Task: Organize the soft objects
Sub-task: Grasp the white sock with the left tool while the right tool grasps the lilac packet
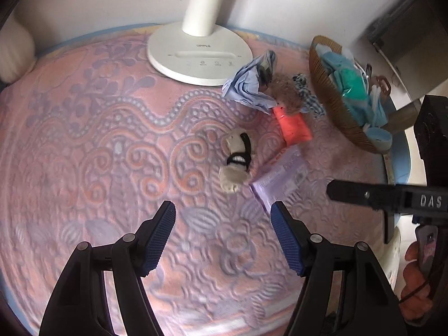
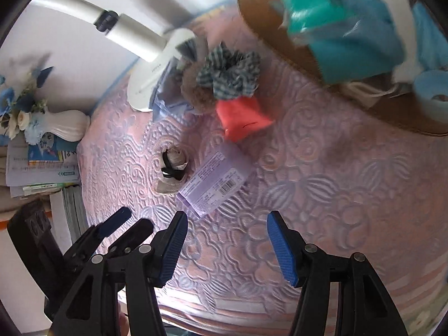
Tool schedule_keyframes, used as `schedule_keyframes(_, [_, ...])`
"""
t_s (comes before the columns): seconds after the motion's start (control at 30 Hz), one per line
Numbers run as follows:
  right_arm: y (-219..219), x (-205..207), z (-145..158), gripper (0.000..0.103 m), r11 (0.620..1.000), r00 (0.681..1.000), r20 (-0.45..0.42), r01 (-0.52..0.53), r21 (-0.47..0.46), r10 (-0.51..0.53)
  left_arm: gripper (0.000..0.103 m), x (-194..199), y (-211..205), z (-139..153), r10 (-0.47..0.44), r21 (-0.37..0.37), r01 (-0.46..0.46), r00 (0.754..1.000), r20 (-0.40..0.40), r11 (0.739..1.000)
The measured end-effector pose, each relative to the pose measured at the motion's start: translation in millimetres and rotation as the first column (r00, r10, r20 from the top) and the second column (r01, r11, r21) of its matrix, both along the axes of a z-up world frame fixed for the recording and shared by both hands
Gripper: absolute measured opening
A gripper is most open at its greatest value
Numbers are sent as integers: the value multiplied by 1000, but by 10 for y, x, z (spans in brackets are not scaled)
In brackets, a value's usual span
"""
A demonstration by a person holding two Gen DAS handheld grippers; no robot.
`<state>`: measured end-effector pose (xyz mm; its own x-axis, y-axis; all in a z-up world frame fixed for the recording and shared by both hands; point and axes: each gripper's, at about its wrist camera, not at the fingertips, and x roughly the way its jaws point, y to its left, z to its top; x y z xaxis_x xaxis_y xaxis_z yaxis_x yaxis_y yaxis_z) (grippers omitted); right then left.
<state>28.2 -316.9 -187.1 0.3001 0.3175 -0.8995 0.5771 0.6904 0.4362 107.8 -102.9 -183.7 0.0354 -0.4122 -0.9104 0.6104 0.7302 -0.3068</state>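
Note:
On the pink patterned cloth lie a lilac packet (image 1: pixel 280 175) (image 2: pixel 215 179), a beige rolled sock with a black band (image 1: pixel 236 159) (image 2: pixel 172 168), a red-orange pouch (image 1: pixel 294 127) (image 2: pixel 242 117), a checked scrunchie (image 1: pixel 306 95) (image 2: pixel 229 75), a brown fluffy scrunchie (image 1: pixel 285 92) (image 2: pixel 194 92) and a crumpled light-blue cloth (image 1: pixel 250 84) (image 2: pixel 165 95). My left gripper (image 1: pixel 222 217) hangs open over the cloth, just short of the packet and sock. My right gripper (image 2: pixel 226 225) is open too, with the packet's near corner just beyond its left finger. Nothing sits between either pair of jaws.
A woven basket (image 1: pixel 327 89) (image 2: pixel 268 30) at the right holds teal and blue soft items. A white lamp base (image 1: pixel 200 56) (image 2: pixel 151 75) stands at the back. A white vase with flowers (image 2: pixel 67 126) and stacked booklets (image 2: pixel 42 168) sit at the left.

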Motion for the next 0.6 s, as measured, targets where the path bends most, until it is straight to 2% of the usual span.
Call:
schedule_keyframes(0.17, [78, 232, -125, 57, 1000, 1000, -5, 12, -12, -12, 67, 170, -199, -131, -53, 5, 53, 999, 7, 999])
schedule_keyframes(0.23, [79, 291, -161, 57, 999, 999, -10, 40, -2, -40, 63, 220, -287, -191, -88, 13, 88, 996, 12, 996])
schedule_keyframes(0.3, [71, 347, -207, 57, 997, 996, -26, 80, 9, -80, 55, 249, -356, -245, -118, 27, 117, 993, 6, 993])
schedule_keyframes(0.37, [53, 375, -229, 57, 994, 994, -31, 107, 15, -107, 53, 263, -412, -281, -140, 30, 140, 990, 1, 990])
schedule_keyframes(0.47, [68, 432, -278, 57, 991, 989, -61, 134, -8, -134, 49, 273, -475, -303, -156, 23, 156, 988, 8, 988])
schedule_keyframes(0.6, [126, 482, -407, 58, 988, 984, -91, 153, 12, -151, 48, 255, -540, -329, -166, 38, 164, 985, 41, 986])
